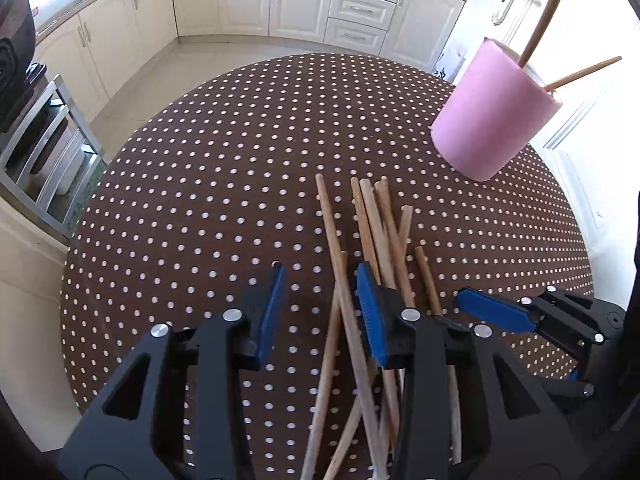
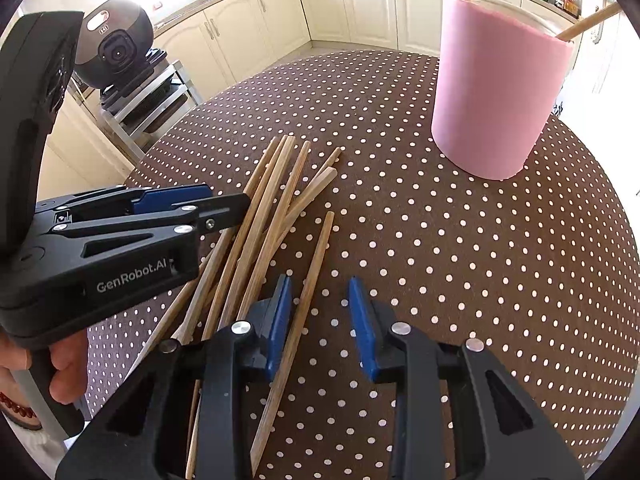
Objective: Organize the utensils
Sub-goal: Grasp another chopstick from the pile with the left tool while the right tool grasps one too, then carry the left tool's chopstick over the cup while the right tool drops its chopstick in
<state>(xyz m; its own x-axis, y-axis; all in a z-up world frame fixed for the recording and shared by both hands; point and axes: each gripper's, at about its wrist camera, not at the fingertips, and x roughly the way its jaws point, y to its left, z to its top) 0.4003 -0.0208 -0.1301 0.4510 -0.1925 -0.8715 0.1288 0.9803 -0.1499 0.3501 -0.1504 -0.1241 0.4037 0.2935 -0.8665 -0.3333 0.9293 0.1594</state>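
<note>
Left gripper (image 1: 320, 304) part-open, straddling two crossed chopsticks (image 1: 340, 312), pads not touching. Right gripper (image 2: 320, 320) narrow gap over a lone chopstick (image 2: 298, 312) beside the left pad. Sticks point toward the pink cup (image 2: 496, 92).

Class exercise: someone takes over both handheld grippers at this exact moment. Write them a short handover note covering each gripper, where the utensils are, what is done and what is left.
Left gripper: jaws partly open over the chopstick pile, two sticks between the pads, not visibly clamped.
Right gripper: jaws partly open around the lone chopstick lying apart on the pile's right; it runs close along the left pad, grip not confirmed.
Pink cup: upright on the dotted tablecloth beyond the pile, two sticks already standing in it.
Done: two sticks in the cup.
Left: about eight loose chopsticks on the cloth to grip and drop into the cup.
</note>
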